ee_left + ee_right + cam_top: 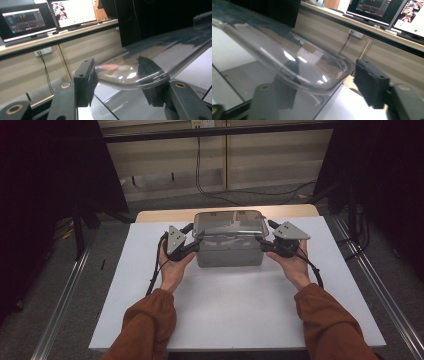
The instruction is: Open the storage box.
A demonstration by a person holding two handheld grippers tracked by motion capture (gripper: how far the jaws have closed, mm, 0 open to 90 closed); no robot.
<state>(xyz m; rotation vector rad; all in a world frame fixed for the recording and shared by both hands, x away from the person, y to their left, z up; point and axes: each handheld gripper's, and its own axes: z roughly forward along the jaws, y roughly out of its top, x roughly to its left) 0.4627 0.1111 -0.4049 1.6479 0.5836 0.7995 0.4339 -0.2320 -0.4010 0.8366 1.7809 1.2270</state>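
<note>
The left tool (191,238) sits at the left end of a grey box (230,251) that stands near the far middle of the white surface (235,310), and its jaws straddle the corner of the box's clear lid (230,223). In the left gripper view one pad (87,77) stands just off the outer edge of the lid (140,72) while the other shows dimly through the plastic, so whether they pinch or only bracket the rim is hard to tell. The lid looks like thin, glossy moulded plastic: light, a little springy and probably slick under hard pads, so the rolled rim at the corners seems the best place to take hold, not the domed middle. The box below looks stiffer and heavier, likely to stay put if the lid lifts evenly. At the right end the right tool (266,241) mirrors this; its far pad (372,82) stands clear of the lid's corner (317,67), so that tool is open around the rim.
</note>
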